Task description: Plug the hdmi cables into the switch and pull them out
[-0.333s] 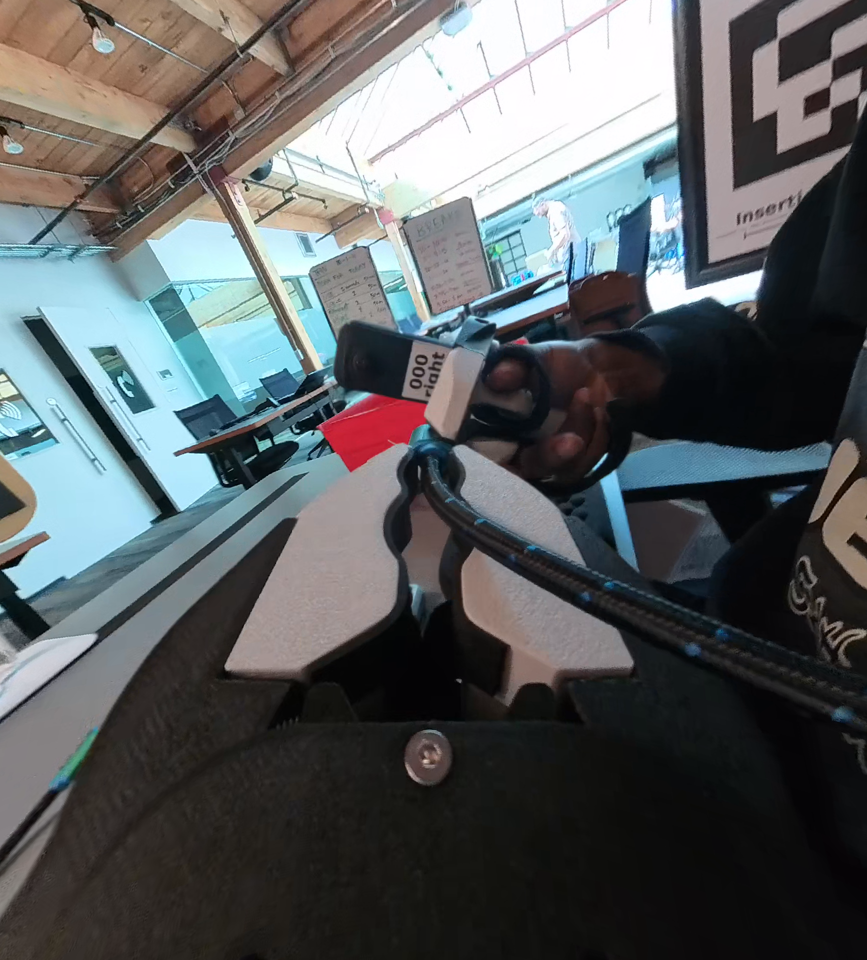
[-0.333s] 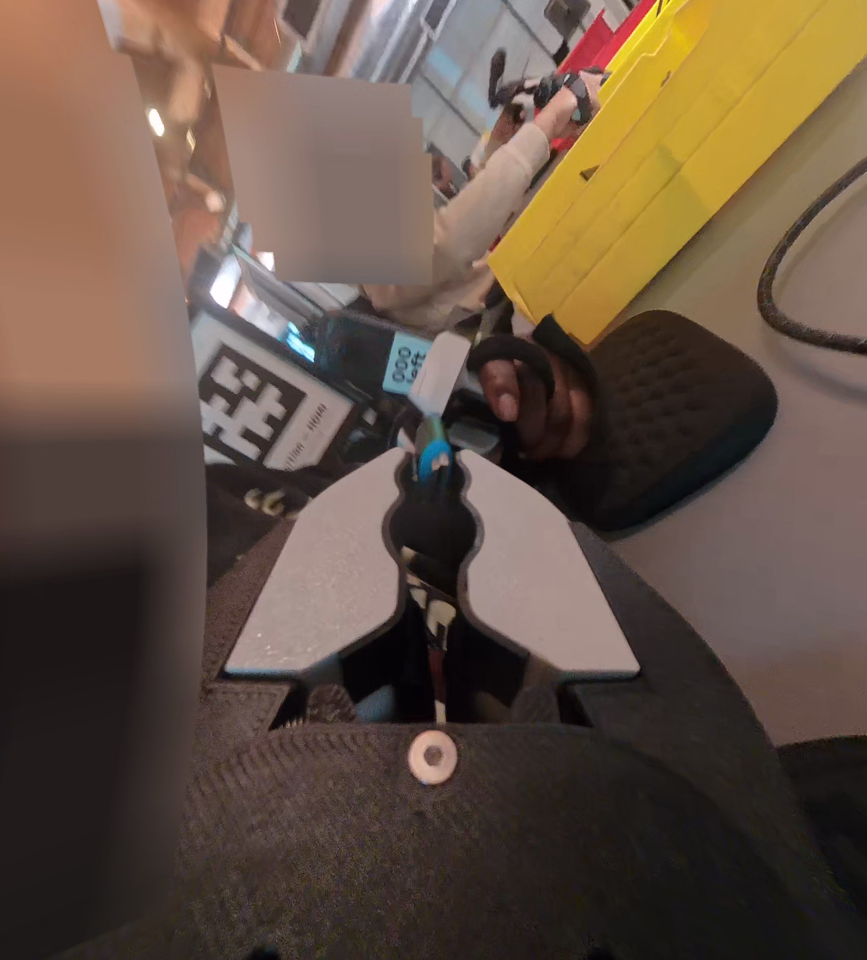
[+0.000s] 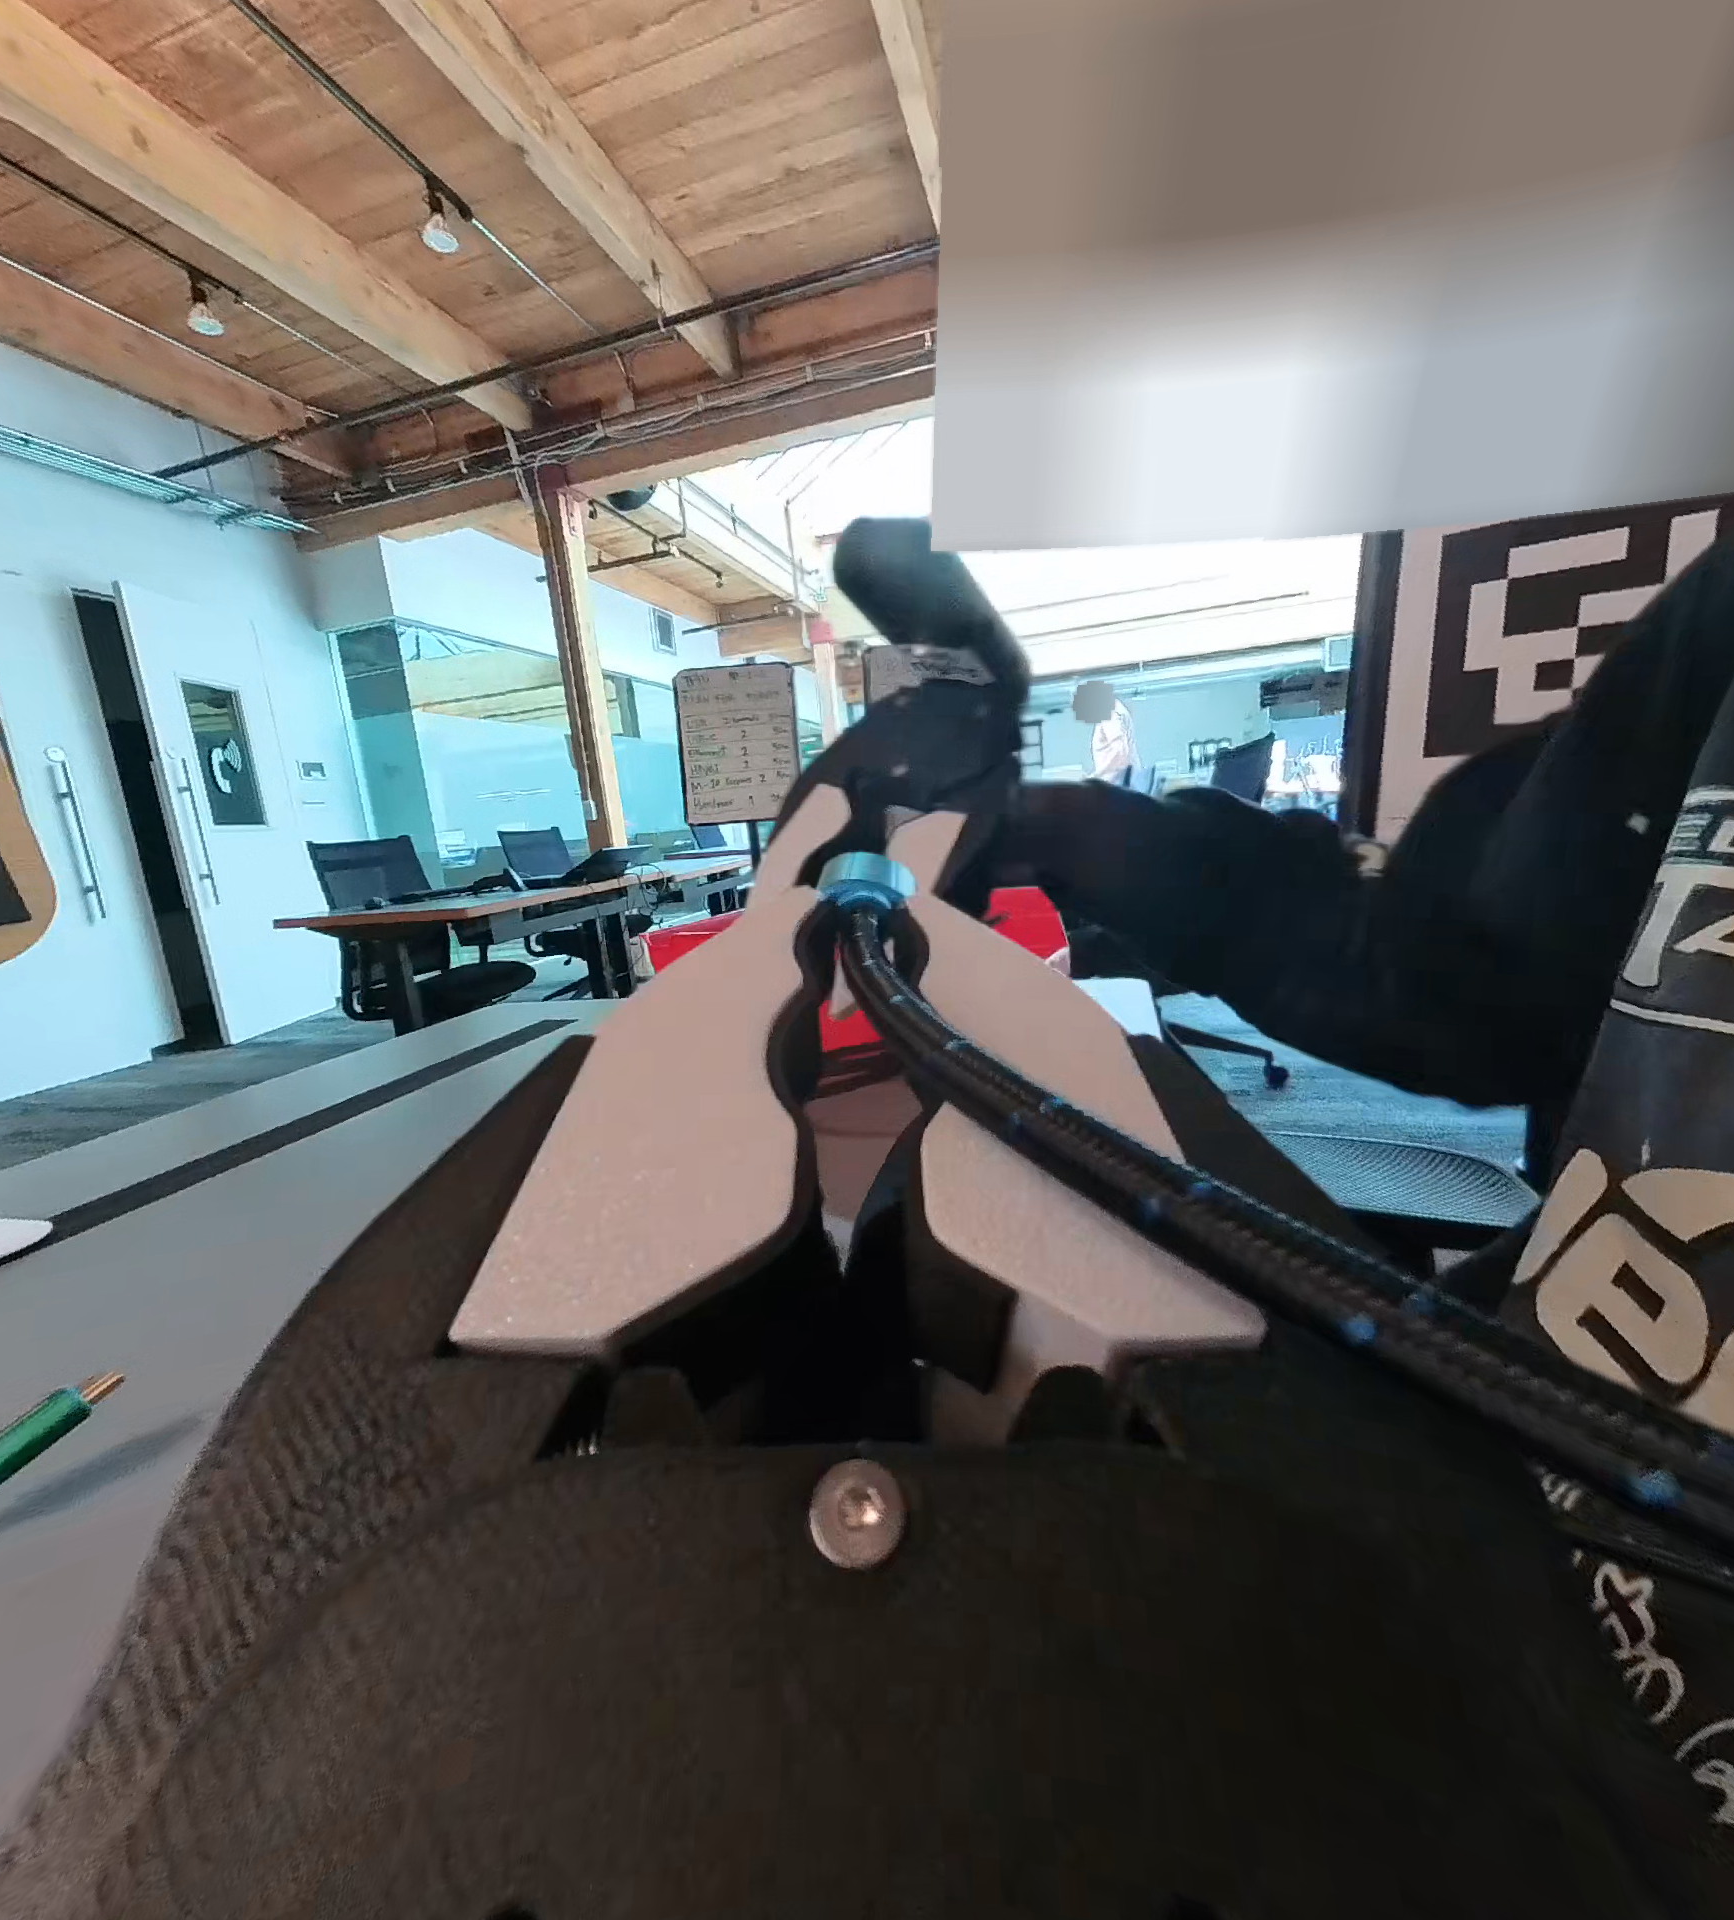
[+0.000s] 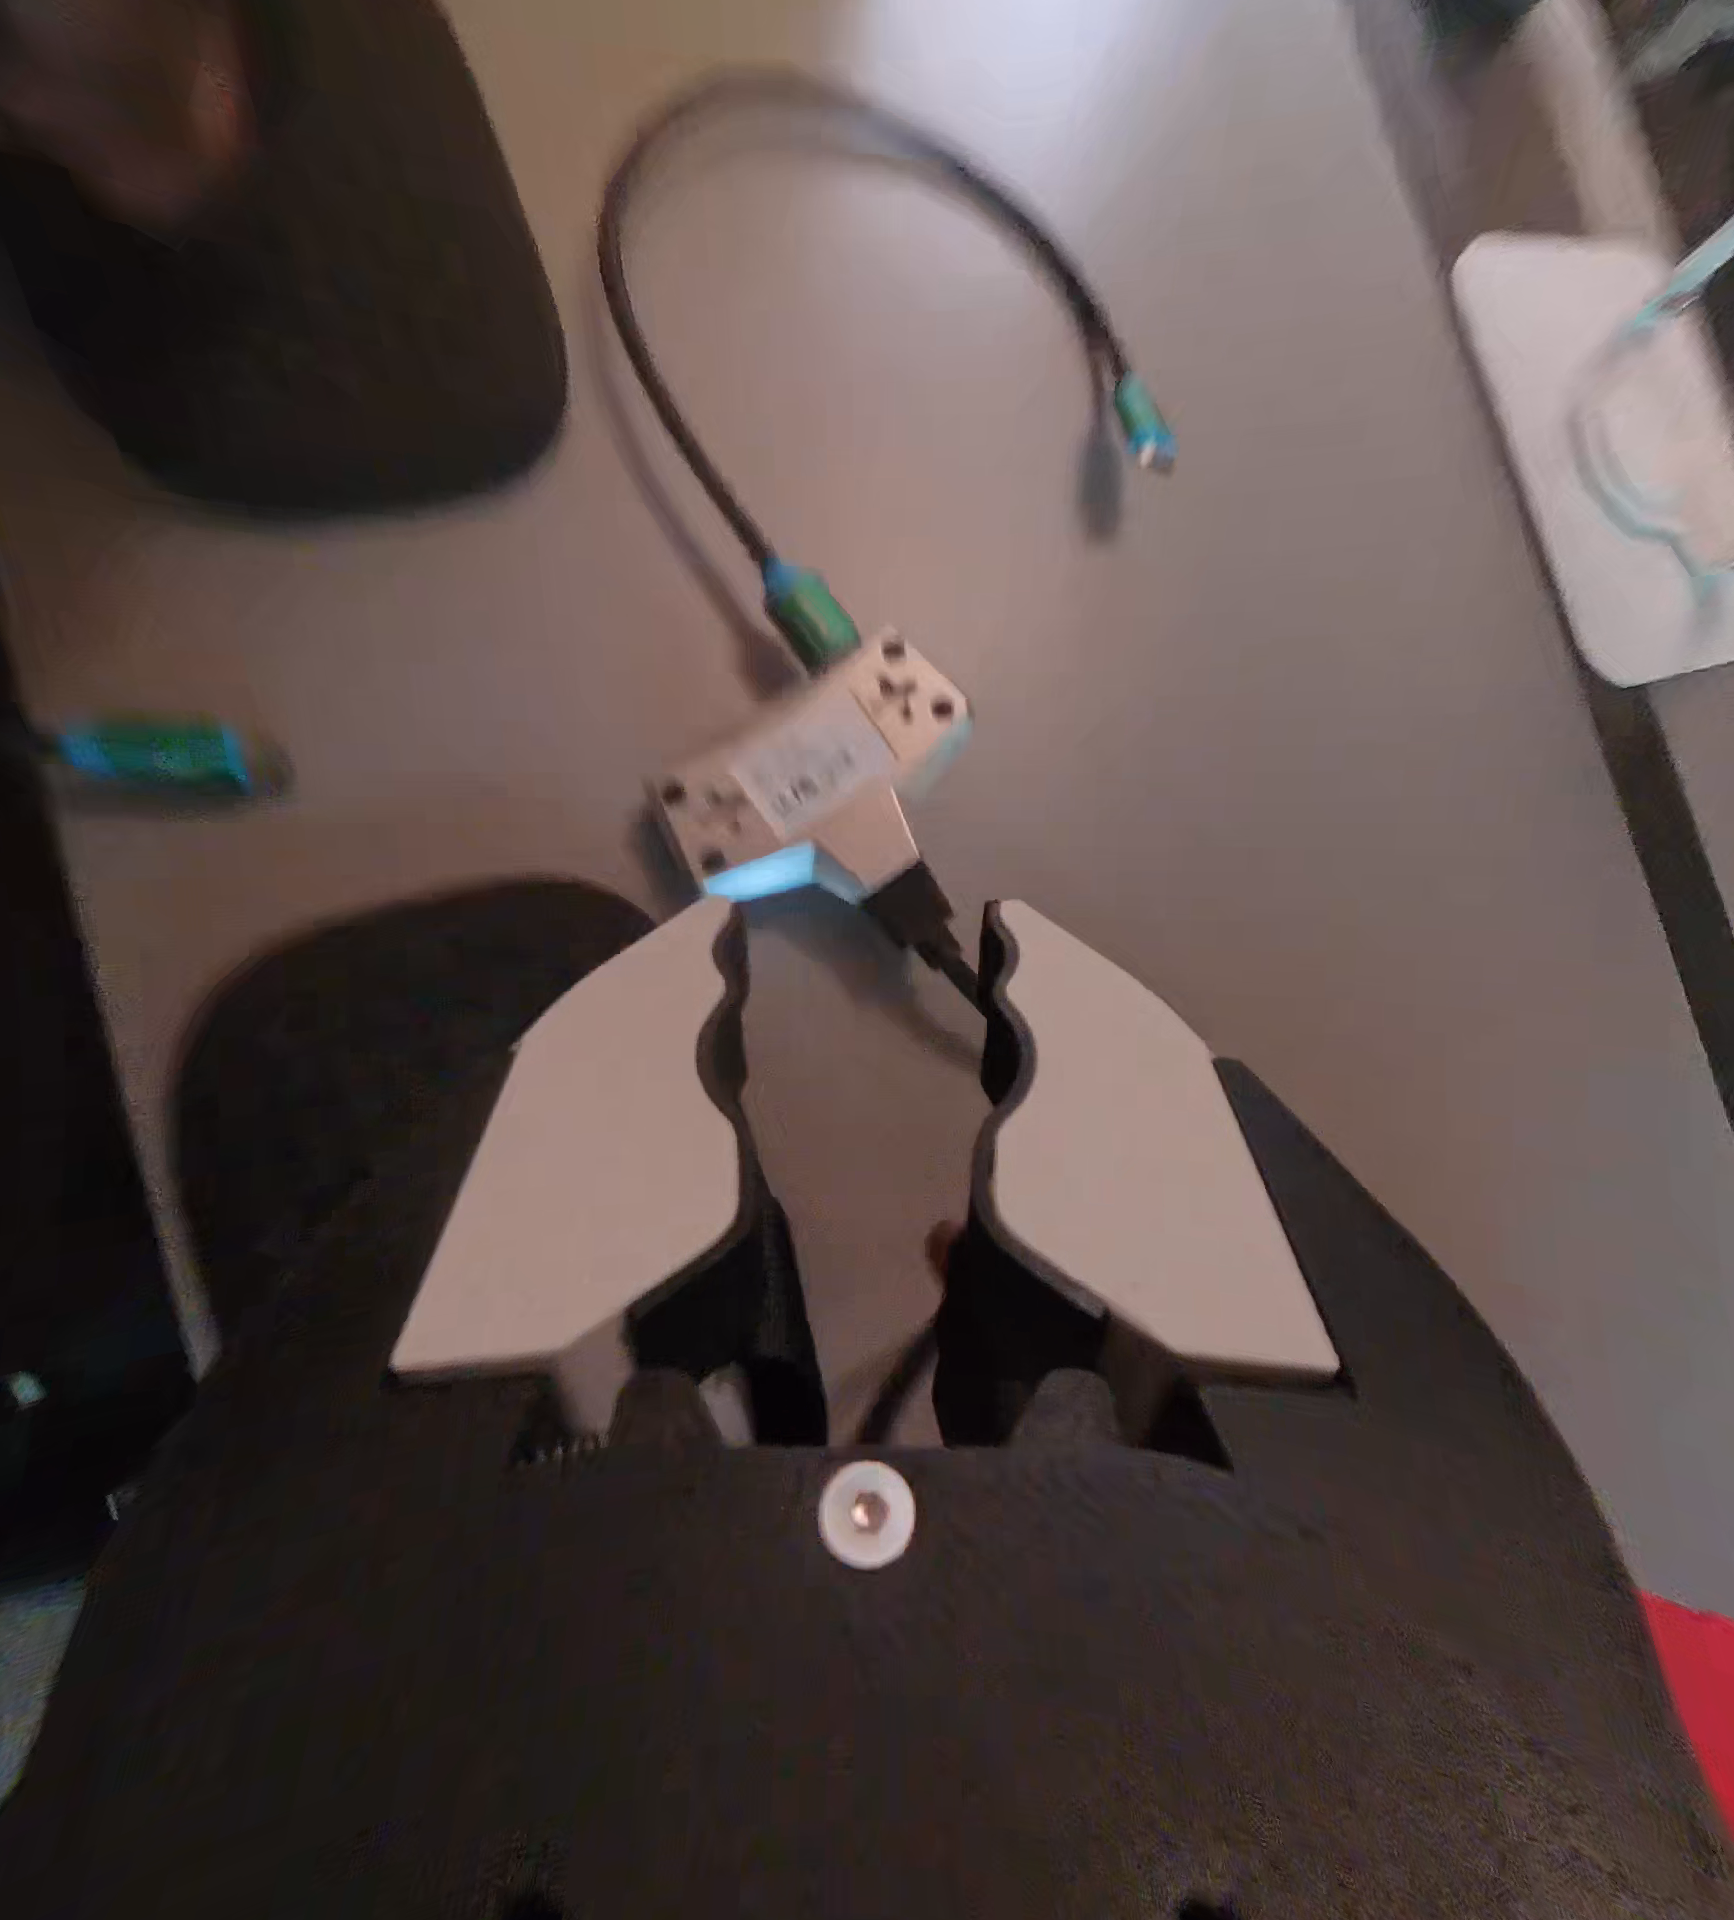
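Note:
My left gripper [image 3: 873,862] is shut on a black braided HDMI cable [image 3: 1154,1195], just behind its blue metal collar [image 3: 863,896]. The cable trails back to the lower right. My right gripper [image 4: 861,920] is open and empty, pointing down at the table. The small silver switch [image 4: 811,769] lies just beyond its fingertips. A green plug [image 4: 806,618] sits in the switch's far side; its cable loops to a loose green plug [image 4: 1143,416]. A thin black lead [image 4: 930,925] leaves the switch's near side. A blue-green plug [image 4: 156,753] lies at the left. The right gripper also shows in the left wrist view [image 3: 920,727].
Two black padded rests [image 4: 323,312] [image 4: 375,1039] lie on the grey table [image 4: 1206,727]. A white stand base [image 4: 1611,457] is at the right edge. Another green-tipped plug [image 3: 32,1439] lies on the table at the left. A person's dark sleeve [image 3: 1310,914] and torso fill the right.
My right gripper has opened, let go of the plug it held and swung down toward the switch on the table. My left gripper has kept its hold on the cable and tilted upward.

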The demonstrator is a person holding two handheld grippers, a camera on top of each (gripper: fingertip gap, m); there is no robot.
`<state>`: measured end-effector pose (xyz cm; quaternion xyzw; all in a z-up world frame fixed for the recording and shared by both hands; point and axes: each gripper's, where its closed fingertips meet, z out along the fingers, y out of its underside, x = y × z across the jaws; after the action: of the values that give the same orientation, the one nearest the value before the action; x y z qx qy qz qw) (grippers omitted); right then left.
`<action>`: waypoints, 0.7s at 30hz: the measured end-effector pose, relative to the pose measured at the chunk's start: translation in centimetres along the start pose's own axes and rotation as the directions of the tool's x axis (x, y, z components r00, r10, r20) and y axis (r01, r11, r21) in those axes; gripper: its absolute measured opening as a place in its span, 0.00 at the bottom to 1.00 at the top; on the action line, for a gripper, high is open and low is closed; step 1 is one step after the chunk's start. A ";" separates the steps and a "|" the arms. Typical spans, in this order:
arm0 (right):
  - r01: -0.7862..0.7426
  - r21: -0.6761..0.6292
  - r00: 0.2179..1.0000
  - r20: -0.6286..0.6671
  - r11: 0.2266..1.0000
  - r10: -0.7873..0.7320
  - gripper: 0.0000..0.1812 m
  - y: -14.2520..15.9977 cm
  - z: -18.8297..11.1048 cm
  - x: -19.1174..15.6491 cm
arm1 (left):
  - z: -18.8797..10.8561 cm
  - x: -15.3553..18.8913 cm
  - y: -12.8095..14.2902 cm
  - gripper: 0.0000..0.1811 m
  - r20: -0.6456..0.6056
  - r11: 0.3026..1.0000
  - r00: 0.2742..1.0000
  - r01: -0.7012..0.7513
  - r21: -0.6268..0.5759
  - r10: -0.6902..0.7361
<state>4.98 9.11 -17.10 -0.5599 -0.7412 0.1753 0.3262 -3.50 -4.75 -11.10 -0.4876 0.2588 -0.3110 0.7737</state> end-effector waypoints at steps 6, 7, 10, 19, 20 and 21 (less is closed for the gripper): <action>0.199 -0.241 0.957 0.255 0.950 -0.136 0.32 4.6 5.9 0.6 | 0.2 0.4 0.9 0.05 -0.016 0.999 1.000 -0.012 -0.044 0.011; 0.230 -0.240 0.950 0.266 0.943 -0.164 0.33 4.8 6.9 0.7 | 0.2 0.3 0.9 0.05 -0.016 0.999 1.000 -0.010 -0.044 0.010; 0.252 -0.170 0.927 0.325 0.953 -0.187 0.32 4.3 9.2 -0.2 | 0.0 0.2 0.9 0.05 -0.010 0.999 1.000 -0.003 -0.046 0.002; 0.113 0.164 0.921 0.354 0.980 -0.165 0.20 1.5 6.6 -2.4 | -0.4 -0.4 2.8 0.05 0.005 0.981 1.000 0.011 -0.196 -0.010; 0.087 0.205 0.921 0.356 0.975 -0.157 0.20 0.7 5.6 -2.7 | -0.3 -0.4 3.1 0.05 0.002 0.978 1.000 0.008 -0.209 -0.008; 0.069 0.234 0.918 0.366 0.970 -0.153 0.20 0.0 4.6 -3.2 | -0.2 -0.4 3.3 0.05 0.005 0.974 1.000 0.004 -0.224 -0.003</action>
<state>2.35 6.57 -21.40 -0.4332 -0.7976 0.3416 0.2441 -3.14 -3.49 -14.18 -0.5729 0.2898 -0.2801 0.7137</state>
